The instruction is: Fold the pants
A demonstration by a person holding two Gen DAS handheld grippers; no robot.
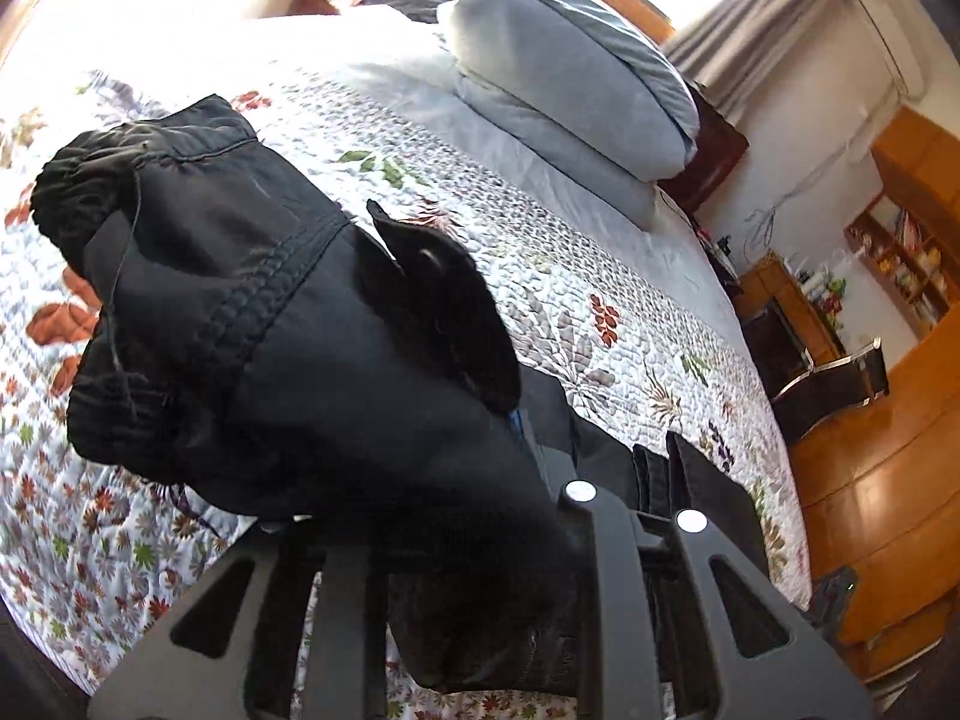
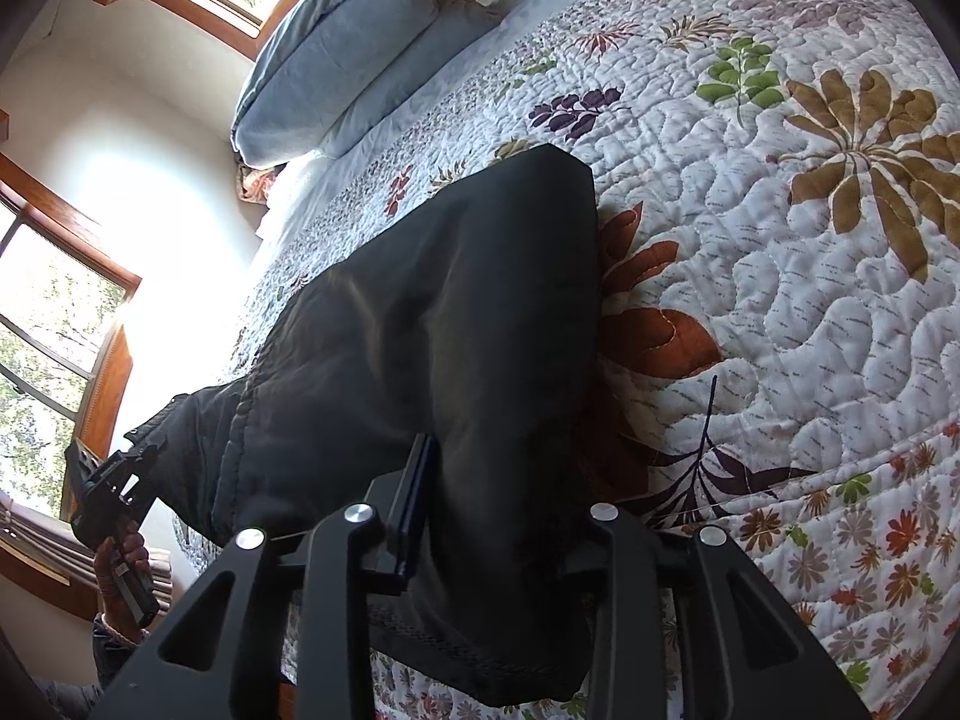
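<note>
Black pants [image 1: 288, 330] bunching in the left gripper [image 1: 606, 480], clamped tight on cloth.
Right gripper [image 2: 510, 516] pinching the hem [image 2: 480, 648], jaws partly apart; slack grip risks dropping it onto the quilt [image 2: 780, 276].

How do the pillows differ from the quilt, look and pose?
1. The pillows are plain pale blue; the quilt is white with printed leaves and flowers.
2. The pillows are puffy and stacked at one end of the bed; the quilt lies spread flat, stitched all over.
3. The black pants lie on the quilt, not the pillows.
Shared: both are bedding on one bed.
</note>
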